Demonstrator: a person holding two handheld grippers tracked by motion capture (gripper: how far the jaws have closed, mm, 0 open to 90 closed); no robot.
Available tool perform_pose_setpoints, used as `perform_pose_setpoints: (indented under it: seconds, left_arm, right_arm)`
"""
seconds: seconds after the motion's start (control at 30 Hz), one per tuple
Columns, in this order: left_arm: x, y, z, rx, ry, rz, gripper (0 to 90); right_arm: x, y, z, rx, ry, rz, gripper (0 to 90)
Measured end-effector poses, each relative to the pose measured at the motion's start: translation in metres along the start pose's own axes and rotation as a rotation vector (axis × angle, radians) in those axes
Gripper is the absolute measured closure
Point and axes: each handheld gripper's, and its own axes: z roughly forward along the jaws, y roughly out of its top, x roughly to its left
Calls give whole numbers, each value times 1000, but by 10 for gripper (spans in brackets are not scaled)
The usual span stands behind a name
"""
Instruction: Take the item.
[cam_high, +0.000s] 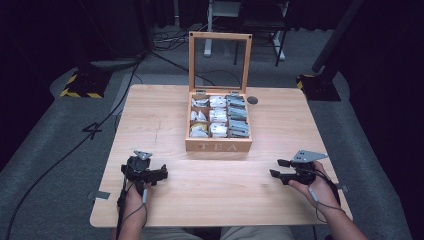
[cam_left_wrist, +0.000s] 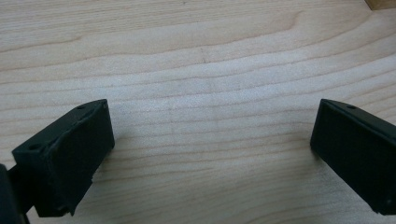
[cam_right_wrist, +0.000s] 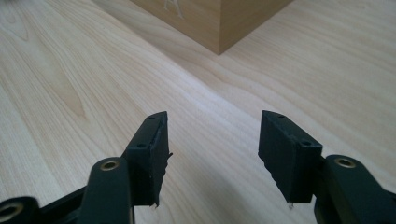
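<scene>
A wooden tea box (cam_high: 218, 145) marked TEA stands at the middle of the table (cam_high: 165, 200) with its glass lid (cam_high: 219, 61) raised. Its compartments hold several tea bags (cam_high: 218, 116). My left gripper (cam_high: 161, 174) rests low on the table at the front left, jaws wide apart over bare wood (cam_left_wrist: 212, 135). My right gripper (cam_high: 279, 168) is at the front right, held in a hand, pointing left toward the box. Its jaws stand apart with nothing between them (cam_right_wrist: 214, 154). The box's near corner (cam_right_wrist: 219, 28) shows ahead of them in the right gripper view.
A small dark round disc (cam_high: 252, 100) sits in the tabletop behind the box at the right. Cables (cam_high: 70, 150) run over the grey floor at the left. Black stands with yellow-striped bases (cam_high: 80, 85) flank the table's far corners.
</scene>
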Motion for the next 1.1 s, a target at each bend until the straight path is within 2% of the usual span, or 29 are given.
perform_pose_setpoints:
  seconds: [0.13,0.23,0.47,0.5,0.57,0.6,0.9,1.1]
  left_arm:
    - [0,-1,-1,-3,-1,0,0]
    - [0,-1,-1,-3,-1,1,0]
    - [0,-1,-1,-2,-2,1,0]
    - [0,-1,0,-2,-5,7,0]
    - [0,0,0,-1,-4,11,0]
    - [0,0,0,2,-8,12,0]
    - [0,1,1,-1,-14,17,0]
    - [0,2,1,0,-14,18,0]
  right_arm:
    - [0,25,-3,-14,11,-36,431]
    - [1,36,-5,-40,23,-27,435]
    - [3,59,-5,-62,26,-36,439]
    - [4,68,-6,-71,32,-40,439]
    - [4,71,-6,-73,35,-42,438]
    - [5,80,-5,-76,38,-47,439]
    - [5,104,5,-60,48,-50,442]
    - [2,115,11,-56,54,-33,443]
